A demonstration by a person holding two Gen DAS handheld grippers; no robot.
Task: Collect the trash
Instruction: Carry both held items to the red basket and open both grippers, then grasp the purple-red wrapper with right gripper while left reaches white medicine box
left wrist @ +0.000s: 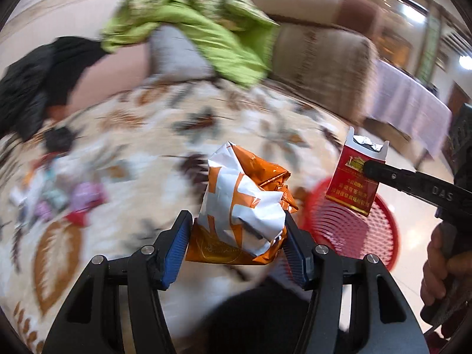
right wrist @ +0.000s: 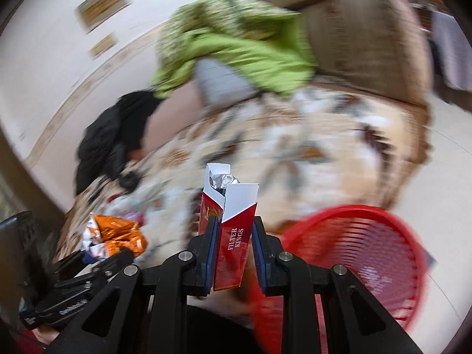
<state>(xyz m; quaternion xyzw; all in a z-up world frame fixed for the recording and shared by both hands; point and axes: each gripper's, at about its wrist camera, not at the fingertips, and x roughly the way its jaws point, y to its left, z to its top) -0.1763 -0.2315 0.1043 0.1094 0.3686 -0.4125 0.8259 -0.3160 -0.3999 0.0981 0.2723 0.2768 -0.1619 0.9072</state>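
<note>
My left gripper (left wrist: 236, 230) is shut on a crumpled orange and white wrapper (left wrist: 244, 206), held above the patterned sofa cover; the wrapper also shows in the right wrist view (right wrist: 115, 234). My right gripper (right wrist: 234, 230) is shut on an open red cigarette pack (right wrist: 233, 236) with silver foil at its top. The pack also shows in the left wrist view (left wrist: 354, 177), clamped by the right gripper above the red basket (left wrist: 368, 230). The red basket (right wrist: 368, 253) stands on the floor at the lower right.
Several small pieces of litter (left wrist: 59, 194) lie on the floral sofa cover (left wrist: 147, 153) at the left. A green cloth (left wrist: 191, 26), a grey cushion (left wrist: 177, 53) and a black garment (left wrist: 32, 82) lie at the sofa's back. A brown armrest (right wrist: 368, 38) is at the right.
</note>
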